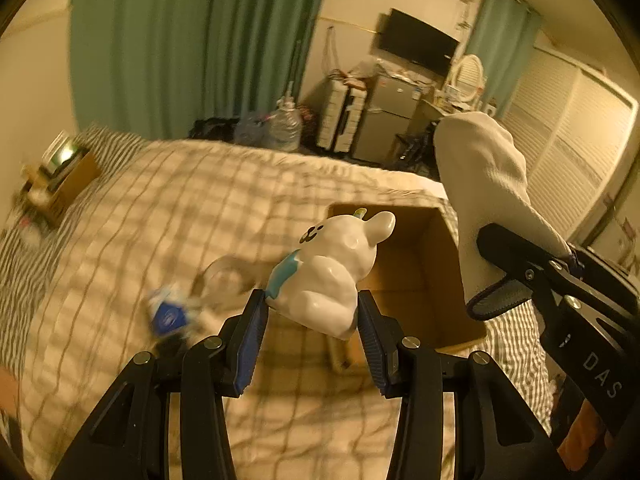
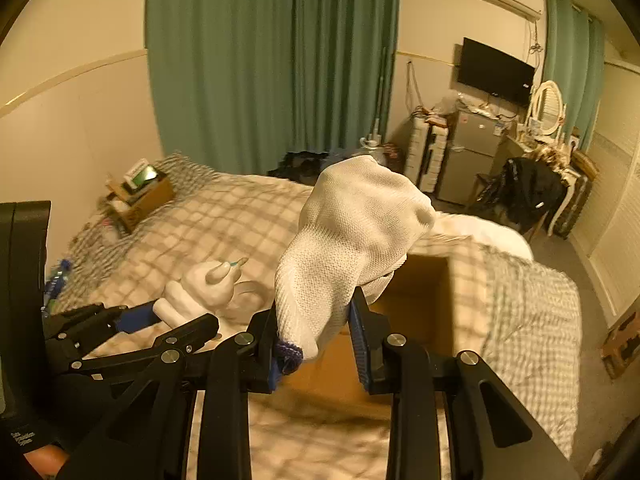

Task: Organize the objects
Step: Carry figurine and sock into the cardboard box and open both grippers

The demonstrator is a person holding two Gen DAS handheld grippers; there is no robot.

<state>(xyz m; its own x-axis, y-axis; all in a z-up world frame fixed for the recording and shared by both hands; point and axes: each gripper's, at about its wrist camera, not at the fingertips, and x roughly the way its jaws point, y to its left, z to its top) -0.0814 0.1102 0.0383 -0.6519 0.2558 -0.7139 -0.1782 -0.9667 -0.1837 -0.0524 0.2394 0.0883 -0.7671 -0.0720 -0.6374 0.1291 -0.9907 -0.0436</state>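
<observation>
The bed (image 1: 168,216) is carrying everything here, its checked cover filling the lower half of both views, and an open cardboard box (image 1: 416,280) is sitting on it, at about 3 o'clock from the left tool in the left wrist view. Going from big to small: the right tool (image 2: 314,330) is clamping a white knit glove (image 2: 352,236) near its cuff, with the fingers bunched and standing up toward 12 o'clock, above the near edge of the box (image 2: 424,292). Because the glove is limp and held only at one end, it is likely to be flopping as it goes down, so it could be draping over the box wall or snagging on the pads instead of falling clear. The left tool (image 1: 312,312) is pinching a glossy white figurine (image 1: 332,272) by its lower body, the head leaning toward 1 o'clock over the box's near-left corner. That smooth, rounded glaze is giving the pads little to bite on, and the tilt suggests it may be pivoting in the grip; a slip here would be dropping a hard, probably breakable piece onto the box rim. The two tools are also working close together over the same opening, so they risk knocking each other. At 9 o'clock of the figurine a blurred blue packet (image 1: 170,316) and a clear round thing (image 1: 224,276) are lying on the cover, waiting.
</observation>
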